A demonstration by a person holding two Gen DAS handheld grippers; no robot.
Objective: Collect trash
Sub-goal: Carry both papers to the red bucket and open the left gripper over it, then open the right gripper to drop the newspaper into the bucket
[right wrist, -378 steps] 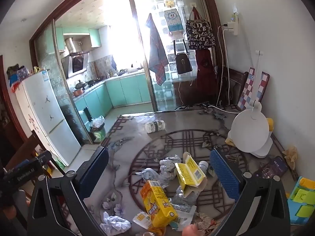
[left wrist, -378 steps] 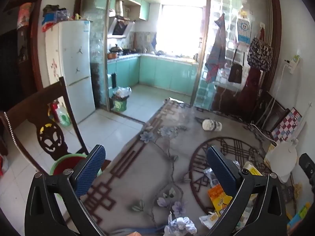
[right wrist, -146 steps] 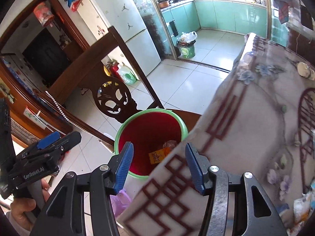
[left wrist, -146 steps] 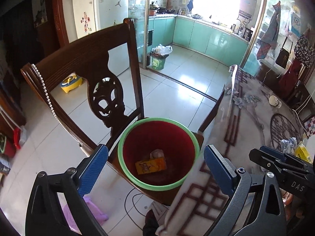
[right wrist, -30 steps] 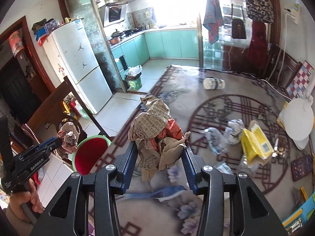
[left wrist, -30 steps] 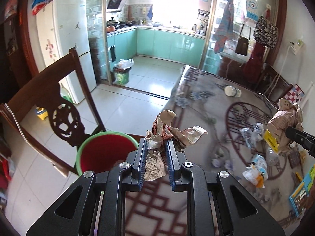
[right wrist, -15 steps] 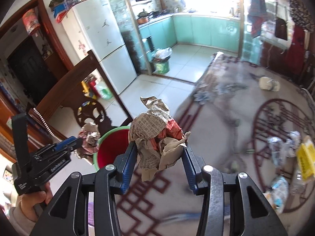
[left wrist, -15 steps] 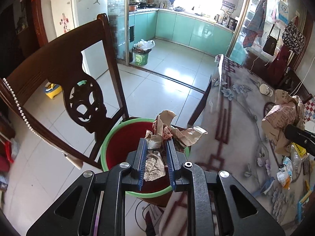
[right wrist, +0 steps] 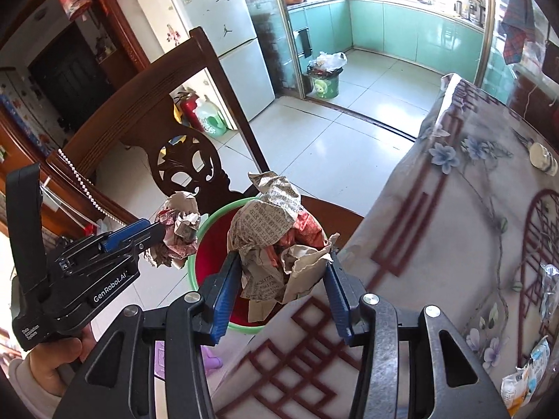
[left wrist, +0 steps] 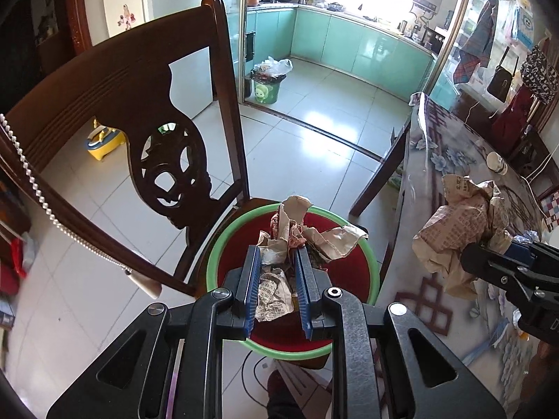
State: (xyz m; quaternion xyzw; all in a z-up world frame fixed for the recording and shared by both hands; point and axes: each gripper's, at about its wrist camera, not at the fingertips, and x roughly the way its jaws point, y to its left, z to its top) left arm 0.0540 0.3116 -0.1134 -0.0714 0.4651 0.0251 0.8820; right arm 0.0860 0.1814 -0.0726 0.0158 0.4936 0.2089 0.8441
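Bench, chair and tiled floor

The bench [right wrist: 454, 209] wears a glossy floral cloth; a small white jar [right wrist: 543, 164] lies on its side far back, and clear plastic scraps [right wrist: 550, 289] and a printed wrapper [right wrist: 524, 380] lie near its right edge. Beside it, a red bin with a green rim [left wrist: 367, 255] sits on the seat of a dark wooden chair [left wrist: 115, 104]. On the pale floor [left wrist: 314, 132] stands a green bin [left wrist: 265, 90], overfull.

My home's dining room, carved wooden chair [left wrist: 115, 111], cloth-covered table [right wrist: 454, 209], white fridge [right wrist: 223, 35], teal-cabinet kitchen [left wrist: 349, 42] beyond my sliding glass door.
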